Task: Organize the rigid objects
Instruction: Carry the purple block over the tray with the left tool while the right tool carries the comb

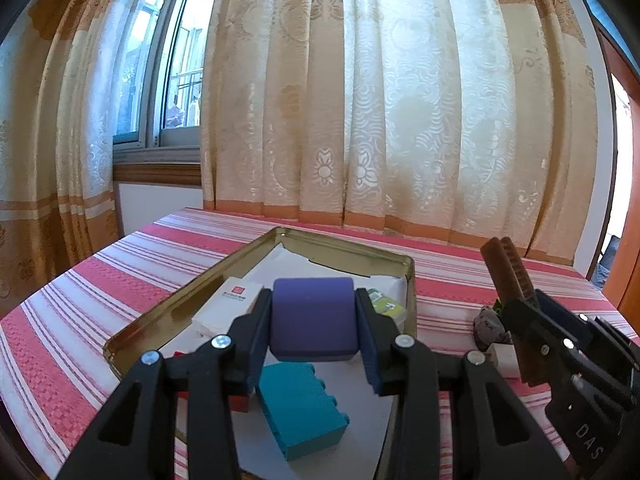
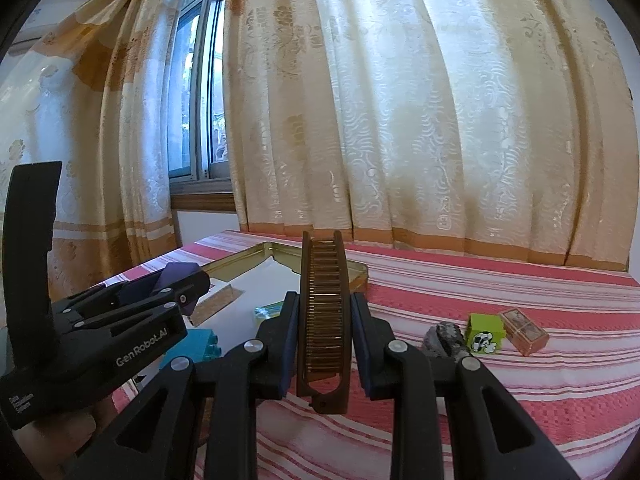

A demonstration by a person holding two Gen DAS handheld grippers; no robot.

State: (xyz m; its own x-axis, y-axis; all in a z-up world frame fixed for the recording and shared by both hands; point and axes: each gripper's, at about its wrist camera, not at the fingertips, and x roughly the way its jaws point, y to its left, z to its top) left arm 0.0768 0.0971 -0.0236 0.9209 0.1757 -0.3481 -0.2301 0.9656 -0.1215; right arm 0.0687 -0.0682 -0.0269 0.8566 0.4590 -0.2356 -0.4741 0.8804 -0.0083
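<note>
One gold tin (image 1: pixel 132 334) sits on the striped worktop (image 1: pixel 80 304), lined with white paper. In it lie one teal brick (image 1: pixel 300 408), one white box (image 1: pixel 230 304), one red piece, mostly hidden (image 1: pixel 240 402), and one green-and-white packet (image 1: pixel 386 306). Outside the tin, to its right, stand one grey stone (image 2: pixel 444 338), one lime cube (image 2: pixel 485 332) and one brown case (image 2: pixel 524 330), close together in a row.

The left gripper (image 1: pixel 314 320) holds one purple block (image 1: pixel 312 320) above the tin, its jaws closed to the block's width and pressed against its two sides.

The right gripper (image 2: pixel 324 328) clamps one brown comb (image 2: pixel 324 316) at a narrow opening, above the worktop just right of the tin. The comb's long axis runs forward along the fingers, its tip pointing away toward the curtain (image 2: pixel 400 100), teeth facing the camera.
</note>
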